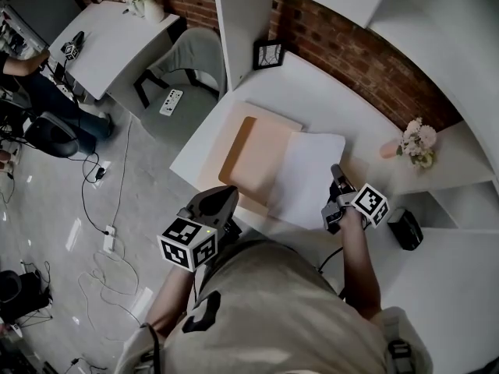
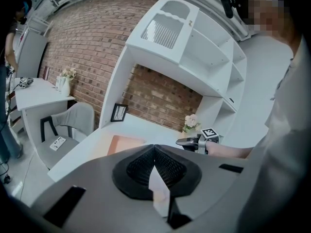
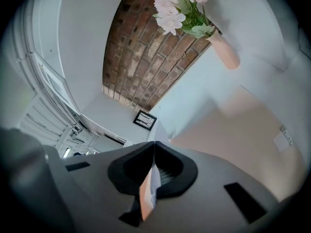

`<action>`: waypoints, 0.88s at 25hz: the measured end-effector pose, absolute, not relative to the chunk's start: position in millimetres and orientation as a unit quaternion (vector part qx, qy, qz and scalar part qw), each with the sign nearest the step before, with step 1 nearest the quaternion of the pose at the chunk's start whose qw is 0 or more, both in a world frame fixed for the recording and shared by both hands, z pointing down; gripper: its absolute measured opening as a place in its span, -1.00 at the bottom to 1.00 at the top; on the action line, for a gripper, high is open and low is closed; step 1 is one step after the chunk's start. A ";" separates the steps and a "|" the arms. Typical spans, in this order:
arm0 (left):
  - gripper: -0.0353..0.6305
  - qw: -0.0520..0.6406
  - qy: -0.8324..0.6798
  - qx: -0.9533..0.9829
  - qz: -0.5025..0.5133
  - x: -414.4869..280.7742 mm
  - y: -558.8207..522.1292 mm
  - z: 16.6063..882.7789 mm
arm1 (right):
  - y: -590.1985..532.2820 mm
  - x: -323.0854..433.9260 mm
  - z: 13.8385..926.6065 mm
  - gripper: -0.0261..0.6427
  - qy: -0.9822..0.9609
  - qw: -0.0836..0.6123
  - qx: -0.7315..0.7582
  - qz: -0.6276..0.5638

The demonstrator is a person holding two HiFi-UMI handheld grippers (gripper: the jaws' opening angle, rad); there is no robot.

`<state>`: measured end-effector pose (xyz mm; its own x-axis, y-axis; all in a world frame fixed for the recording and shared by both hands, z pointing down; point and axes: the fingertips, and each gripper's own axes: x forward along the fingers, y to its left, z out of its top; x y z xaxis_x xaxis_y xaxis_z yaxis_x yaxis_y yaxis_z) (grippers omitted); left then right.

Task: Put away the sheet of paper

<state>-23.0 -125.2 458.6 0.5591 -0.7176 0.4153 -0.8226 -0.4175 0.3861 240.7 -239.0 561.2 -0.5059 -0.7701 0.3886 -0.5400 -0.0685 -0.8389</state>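
early days, I reckon | my left tool (image 1: 231,193) pinching folder (image 1: 253,158) at 7 o'clock | right tool (image 1: 337,173) pinching sheet of paper (image 1: 308,174) at 4 | sheet's on the open folder, not stowed yet

Seeing a red brick wall (image 1: 359,53) far past the right gripper (image 1: 337,174), with white shelves (image 1: 437,22) around it. Finding a grey chair (image 1: 195,61) and another white table (image 1: 109,41) well past the left gripper (image 1: 222,201). Spotting grey floor (image 1: 47,209) with cables (image 1: 101,178) lying left of it.
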 end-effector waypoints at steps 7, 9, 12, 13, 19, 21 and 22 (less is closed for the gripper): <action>-0.85 0.281 -0.462 0.836 0.092 -24.0 -127.3 456.8 | -239.3 247.0 564.8 -0.84 0.664 0.109 -0.494 -0.551; -0.85 0.282 -0.462 0.836 0.092 -24.0 -126.5 458.0 | -239.5 247.7 566.8 -0.84 0.660 0.112 -0.496 -0.553; -0.84 0.284 -0.463 0.835 0.092 -24.4 -125.4 459.4 | -239.3 247.2 570.5 -0.84 0.653 0.119 -0.497 -0.559; -0.84 0.284 -0.463 0.835 0.092 -24.6 -125.6 459.8 | -239.6 247.5 571.7 -0.84 0.650 0.121 -0.498 -0.561; -0.85 0.285 -0.466 0.833 0.090 -28.4 -124.7 461.4 | -240.7 245.4 576.1 -0.84 0.638 0.137 -0.497 -0.572; -0.85 0.286 -0.465 0.833 0.091 -29.0 -123.9 462.9 | -241.5 243.9 578.1 -0.84 0.635 0.144 -0.495 -0.575; -0.85 0.287 -0.465 0.833 0.090 -29.0 -123.4 463.4 | -241.9 243.4 579.8 -0.84 0.632 0.148 -0.494 -0.578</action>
